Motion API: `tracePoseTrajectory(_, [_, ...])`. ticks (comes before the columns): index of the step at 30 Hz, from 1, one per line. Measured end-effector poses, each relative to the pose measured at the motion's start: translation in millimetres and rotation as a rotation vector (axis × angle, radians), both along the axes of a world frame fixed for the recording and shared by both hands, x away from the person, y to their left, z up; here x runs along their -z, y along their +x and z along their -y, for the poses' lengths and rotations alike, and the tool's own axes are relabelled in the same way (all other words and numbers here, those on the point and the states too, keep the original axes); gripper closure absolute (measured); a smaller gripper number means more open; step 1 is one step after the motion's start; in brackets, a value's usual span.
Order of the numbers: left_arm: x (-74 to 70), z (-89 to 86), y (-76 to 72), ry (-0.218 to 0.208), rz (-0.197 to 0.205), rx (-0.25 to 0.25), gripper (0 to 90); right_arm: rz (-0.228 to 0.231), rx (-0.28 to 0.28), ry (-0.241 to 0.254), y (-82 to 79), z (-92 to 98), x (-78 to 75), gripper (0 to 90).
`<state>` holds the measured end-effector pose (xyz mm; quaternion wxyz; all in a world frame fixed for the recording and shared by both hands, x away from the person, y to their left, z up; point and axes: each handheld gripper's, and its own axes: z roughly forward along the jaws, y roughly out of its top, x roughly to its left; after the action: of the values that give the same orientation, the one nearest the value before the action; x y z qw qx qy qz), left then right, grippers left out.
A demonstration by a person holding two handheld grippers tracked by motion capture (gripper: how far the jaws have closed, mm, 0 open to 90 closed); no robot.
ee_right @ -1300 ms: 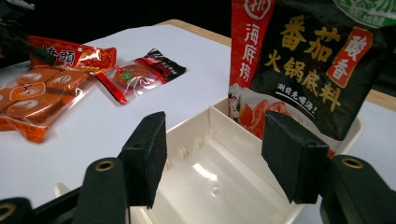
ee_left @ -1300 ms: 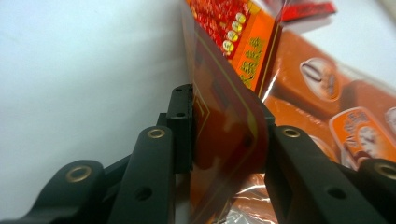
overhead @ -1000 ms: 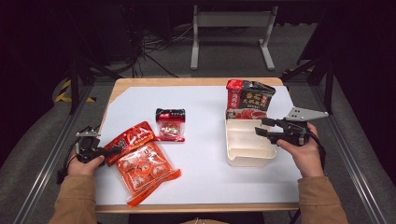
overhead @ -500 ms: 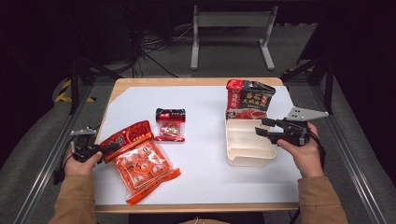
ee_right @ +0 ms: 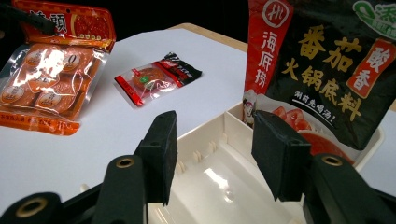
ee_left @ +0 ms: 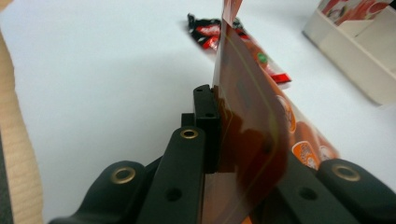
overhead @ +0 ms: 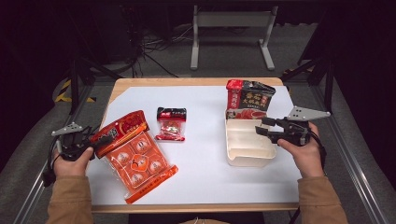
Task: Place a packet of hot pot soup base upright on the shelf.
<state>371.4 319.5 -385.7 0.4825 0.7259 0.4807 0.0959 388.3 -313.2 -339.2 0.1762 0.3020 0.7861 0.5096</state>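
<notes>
A large orange snack packet [overhead: 135, 161] lies at the table's left front, its top edge raised off the white sheet. My left gripper [overhead: 95, 142] is shut on that top edge; in the left gripper view the packet [ee_left: 252, 121] stands pinched between the jaws of the left gripper [ee_left: 219, 130]. My right gripper [overhead: 261, 127] hovers open over a cream divided tray [overhead: 247, 156], nothing between its jaws. In the right gripper view the right gripper [ee_right: 212, 149] sits above the tray [ee_right: 219, 186], beside a black-and-red sauce bag [ee_right: 327, 70].
The sauce bag [overhead: 250, 100] leans upright in the tray's far end. A small red-and-black packet [overhead: 171, 123] lies mid-table on the white sheet [overhead: 205, 172]. The wooden table edge runs along the left and front; a metal frame flanks both sides.
My left gripper has risen and drawn slightly left, lifting the orange packet's top edge off the sheet. The right gripper has stayed over the tray.
</notes>
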Motion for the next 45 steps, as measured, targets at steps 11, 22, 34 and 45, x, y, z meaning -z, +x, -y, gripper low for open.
tracePoseTrajectory(11, [-32.5, 15.8, -17.3, -0.015, 0.145, 0.053, 90.0, 0.01, -0.002, 0.006, -4.1, 0.8, -4.2, 52.0])
tracePoseTrajectory(22, [-59.4, 35.5, -30.3, -0.03, 0.248, 0.154, 90.0, 0.015, 0.0, 0.01, -10.6, 3.7, -7.8, 53.5])
tracePoseTrajectory(34, [-85.8, 71.1, -48.4, -0.035, 0.389, 0.324, 90.0, 0.018, 0.012, 0.014, -17.5, 9.1, -9.2, 53.7])
tracePoseTrajectory(45, [-95.9, 92.3, -45.0, -0.024, 0.426, 0.402, 90.0, 0.027, -0.014, 0.005, -19.3, 0.5, -11.3, 53.6])
